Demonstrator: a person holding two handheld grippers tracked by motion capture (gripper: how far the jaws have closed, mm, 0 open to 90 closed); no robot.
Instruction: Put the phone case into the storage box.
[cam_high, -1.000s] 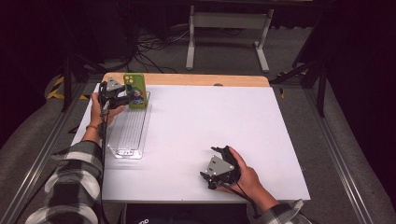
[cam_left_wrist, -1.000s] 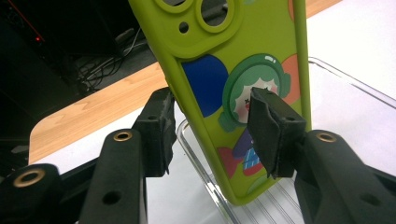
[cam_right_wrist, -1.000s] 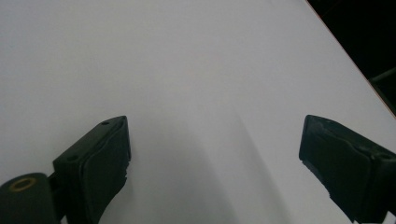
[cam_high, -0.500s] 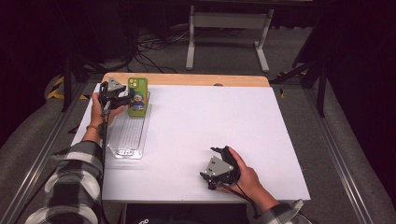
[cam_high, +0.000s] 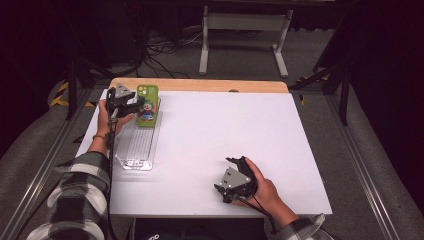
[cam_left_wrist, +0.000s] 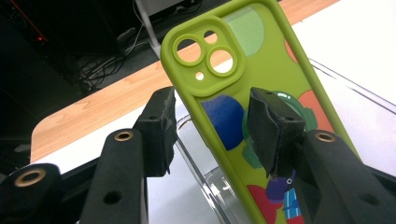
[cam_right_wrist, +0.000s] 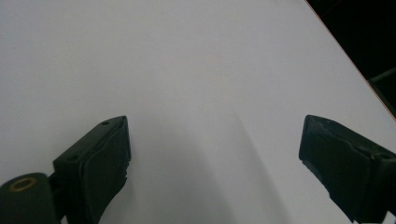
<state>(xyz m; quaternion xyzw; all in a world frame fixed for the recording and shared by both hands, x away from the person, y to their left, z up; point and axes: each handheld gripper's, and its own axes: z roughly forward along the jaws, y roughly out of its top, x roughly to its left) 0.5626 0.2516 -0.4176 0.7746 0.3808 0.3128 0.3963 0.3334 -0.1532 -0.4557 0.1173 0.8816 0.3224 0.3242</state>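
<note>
In the left gripper view, the left gripper (cam_left_wrist: 212, 133) has its jaws partly spread around the long edge of a green phone case (cam_left_wrist: 261, 93). One pad lies against the case's printed back; the other stands a little clear of the case's edge, so whether the case is truly pinched cannot be told. In the high view the case (cam_high: 147, 105) sits in the upper left of the frame, at the far end of a clear plastic tray (cam_high: 137, 147), with the left gripper (cam_high: 131, 106) just beside it.

The right gripper (cam_right_wrist: 212, 154) has its jaws spread wide over bare surface, holding nothing. In the high view it (cam_high: 231, 186) rests low in the frame, right of centre, well apart from the tray.

The white table (cam_high: 240, 130) lies open between the two grippers. A wooden strip (cam_high: 200, 85) runs along its far edge. Beyond it, dark floor, cables and a white stand (cam_high: 242, 30) fill the top of the frame.
</note>
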